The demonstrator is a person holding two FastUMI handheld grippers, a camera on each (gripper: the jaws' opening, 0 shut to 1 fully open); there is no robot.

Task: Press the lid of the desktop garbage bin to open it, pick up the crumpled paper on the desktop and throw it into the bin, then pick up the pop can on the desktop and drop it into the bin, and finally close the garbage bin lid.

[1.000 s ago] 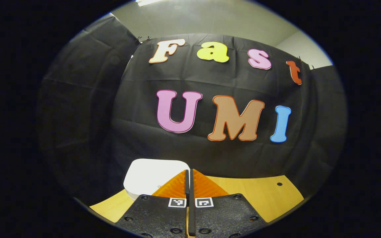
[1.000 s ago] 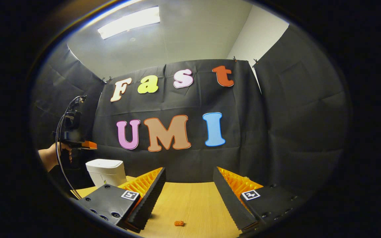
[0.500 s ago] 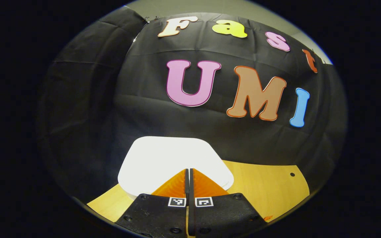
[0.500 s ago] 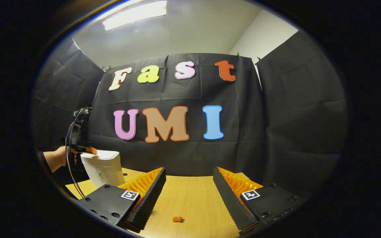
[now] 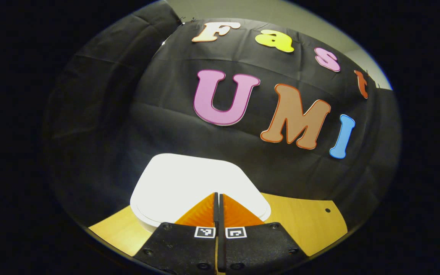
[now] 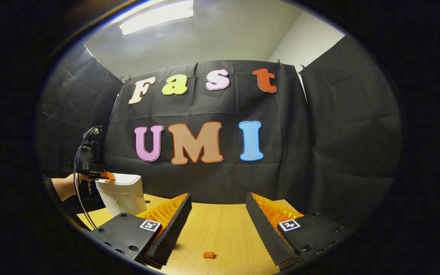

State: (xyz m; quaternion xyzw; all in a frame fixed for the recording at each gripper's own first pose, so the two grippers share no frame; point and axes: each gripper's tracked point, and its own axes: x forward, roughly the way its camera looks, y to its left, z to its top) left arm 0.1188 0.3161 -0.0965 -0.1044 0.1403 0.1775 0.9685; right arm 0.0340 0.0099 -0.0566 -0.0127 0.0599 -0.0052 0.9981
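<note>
bin (image 6: 122, 193) blocks table's left | orange scrap (image 6: 208, 254) mid-table | rest open

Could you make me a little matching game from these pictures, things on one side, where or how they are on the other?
Things:
1. left gripper
2. right gripper
3. bin
4. small orange scrap

States:
A. white, lid down
B. fingers together, over the lid
C. lying on the wooden table
D. fingers apart, holding nothing

Pairs: 1-B, 2-D, 3-A, 4-C

White bin (image 6: 122, 194) stands upright on desktop, lid (image 5: 189, 183) closed.
</note>
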